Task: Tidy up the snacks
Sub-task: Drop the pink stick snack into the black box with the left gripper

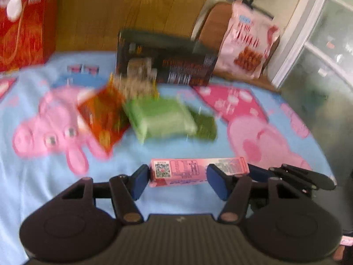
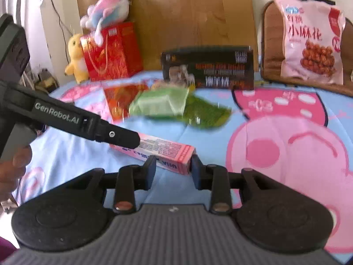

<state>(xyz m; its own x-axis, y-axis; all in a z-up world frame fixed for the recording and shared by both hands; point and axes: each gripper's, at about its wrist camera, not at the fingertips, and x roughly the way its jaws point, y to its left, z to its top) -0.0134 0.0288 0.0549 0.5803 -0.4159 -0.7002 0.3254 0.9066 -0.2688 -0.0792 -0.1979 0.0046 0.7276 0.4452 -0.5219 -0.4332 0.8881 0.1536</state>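
Note:
A long pink snack box (image 1: 198, 171) lies on the blue cartoon-print cloth (image 1: 33, 187). My left gripper (image 1: 176, 180) is open, its blue pads (image 1: 141, 182) either side of the box's left part. My right gripper (image 2: 173, 170) holds the box's other end (image 2: 176, 155) between its pads. Behind lie a green packet (image 1: 161, 119), a dark green packet (image 1: 204, 125) and an orange-red packet (image 1: 103, 119). A black box (image 1: 167, 58) stands at the back. The left gripper's body also shows in the right wrist view (image 2: 72, 119).
A red gift bag (image 2: 112, 50) with plush toys (image 2: 76, 58) stands back left. A pink snack bag (image 2: 311, 37) leans on a brown chair (image 2: 271, 61) at back right. A wooden board (image 2: 189, 15) rises behind the table.

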